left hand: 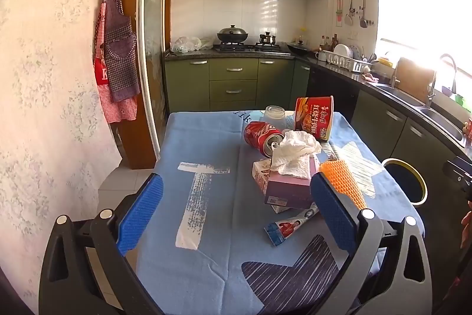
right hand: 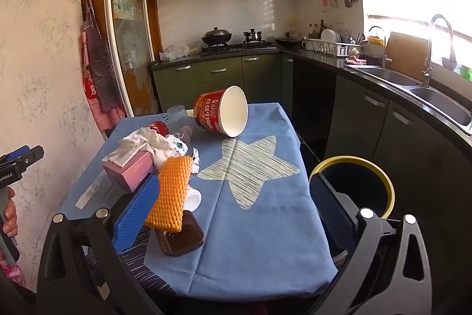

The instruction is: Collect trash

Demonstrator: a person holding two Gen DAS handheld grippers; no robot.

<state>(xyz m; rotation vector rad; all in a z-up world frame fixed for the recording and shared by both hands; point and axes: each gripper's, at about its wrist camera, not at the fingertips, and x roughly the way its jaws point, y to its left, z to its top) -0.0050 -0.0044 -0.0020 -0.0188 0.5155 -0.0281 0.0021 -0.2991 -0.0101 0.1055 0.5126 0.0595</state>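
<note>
Both grippers, L [left hand: 236,207] & R [right hand: 233,219], hang spread wide w/ nothing between the pads, tilted down over a blue-clothed table [right hand: 259,226]. Nearest the R one: brown tray [right hand: 180,238] under an orange foam net [right hand: 172,194]. Beyond, trash heaped mid-table: toothpaste tube [left hand: 290,226], pink tissue box [left hand: 290,188] topped w/ crumpled tissue [left hand: 296,151], tipped cola can [left hand: 261,136], noodle cup [right hand: 221,115] on its side. Yellow-rimmed bin [right hand: 354,185] sits just off the table's R edge. Risk, by the look of it: round can & cup may roll off if nudged; tugging one item could drag the whole loose pile.
</note>
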